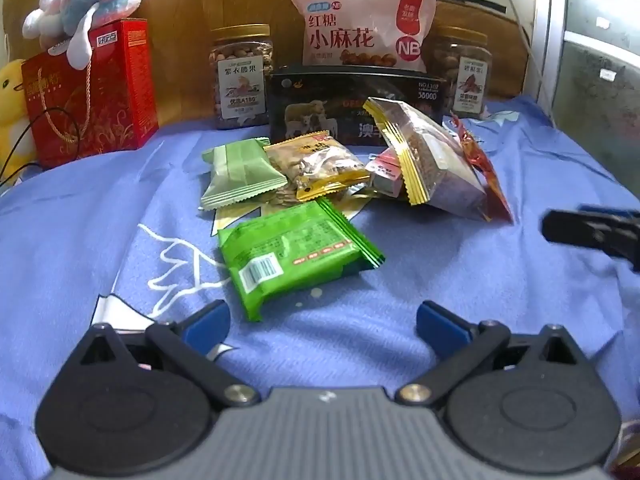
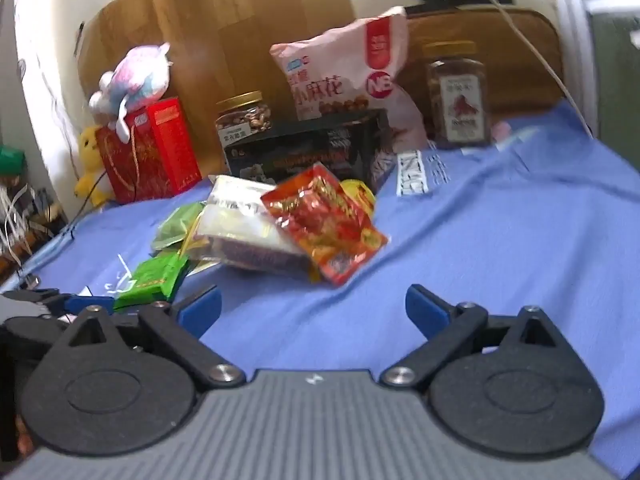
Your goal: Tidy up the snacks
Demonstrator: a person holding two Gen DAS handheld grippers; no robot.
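A: Left wrist view: the left gripper (image 1: 322,320) hangs spread wide, empty, over the blue cloth (image 1: 460,264). Best come down square across the green packet (image 1: 296,254).

B: It lies just ahead, between the fingers' line. The right gripper (image 2: 314,308) is released too, the red packet (image 2: 326,222) near ahead.

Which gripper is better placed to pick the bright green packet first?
Probably the left gripper: open, with the bright green packet lying straight ahead. The right gripper, also open, faces the red packet.
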